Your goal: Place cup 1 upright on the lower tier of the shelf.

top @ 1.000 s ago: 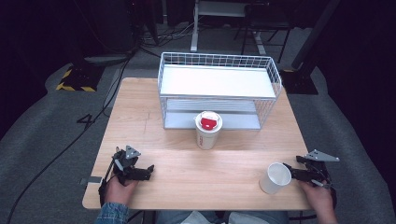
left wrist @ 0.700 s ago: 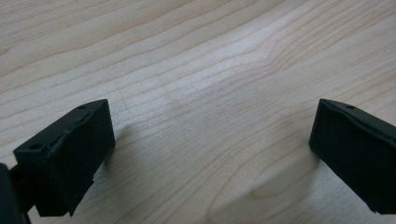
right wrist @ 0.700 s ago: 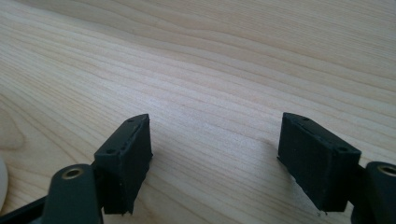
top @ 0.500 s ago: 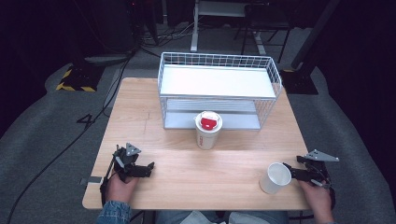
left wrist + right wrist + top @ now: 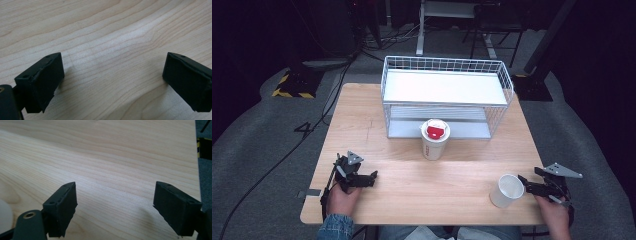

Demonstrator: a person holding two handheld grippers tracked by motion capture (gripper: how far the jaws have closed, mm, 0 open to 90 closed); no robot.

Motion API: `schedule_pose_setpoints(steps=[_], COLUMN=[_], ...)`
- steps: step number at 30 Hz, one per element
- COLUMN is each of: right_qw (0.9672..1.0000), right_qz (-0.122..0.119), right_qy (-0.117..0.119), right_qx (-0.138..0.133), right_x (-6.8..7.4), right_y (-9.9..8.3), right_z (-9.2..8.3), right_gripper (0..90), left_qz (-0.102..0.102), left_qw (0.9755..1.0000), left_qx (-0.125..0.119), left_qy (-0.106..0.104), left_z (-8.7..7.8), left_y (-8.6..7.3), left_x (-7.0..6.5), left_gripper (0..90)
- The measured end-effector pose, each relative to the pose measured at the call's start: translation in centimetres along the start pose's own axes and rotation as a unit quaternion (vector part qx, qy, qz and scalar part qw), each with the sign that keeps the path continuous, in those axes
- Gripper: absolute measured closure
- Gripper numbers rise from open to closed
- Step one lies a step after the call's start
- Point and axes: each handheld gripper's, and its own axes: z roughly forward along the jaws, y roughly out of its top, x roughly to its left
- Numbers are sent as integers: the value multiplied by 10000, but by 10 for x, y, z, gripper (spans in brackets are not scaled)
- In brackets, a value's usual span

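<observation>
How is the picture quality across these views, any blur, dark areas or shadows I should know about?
High view: the table is evenly lit while the floor around it falls nearly black; fine detail on the lidded cup is soft. Left gripper view: sharp wood grain, with faint shadows beside the left hand-held gripper. Right gripper view: grain crisp, though the pale blob at the bottom left edge is blurred.

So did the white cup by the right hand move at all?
No. The empty white cup sits in the same spot near the table's front edge, right of the lidded cup.

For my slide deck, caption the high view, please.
Two open grippers, left and right, rest on a table with two cups and a wire rack.
</observation>
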Motion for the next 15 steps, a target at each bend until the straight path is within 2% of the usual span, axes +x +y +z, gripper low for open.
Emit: schedule_pose_setpoints(steps=[1, 4, 8, 15], right_qw=[10000, 9998, 9994, 9992], right_qz=[0, -43, -95, -156], right_qy=[0, -19, -49, -21], right_qx=[0, -194, -325, -362], right_x=[0, 4, 8, 18], right_y=[0, 1, 1, -4], right_z=[0, -17, -28, -47], right_gripper=[197, 197, 198, 198], left_qz=[11, 10, 11, 29], left_qw=[10000, 10000, 10000, 10000], left_qx=[12, 5, 4, 1], left_qy=[-13, -23, -12, -8], left_z=[0, 1, 1, 1], left_y=[0, 1, 1, 1], left_x=[0, 0, 0, 0], left_gripper=[42, 43, 43, 49])
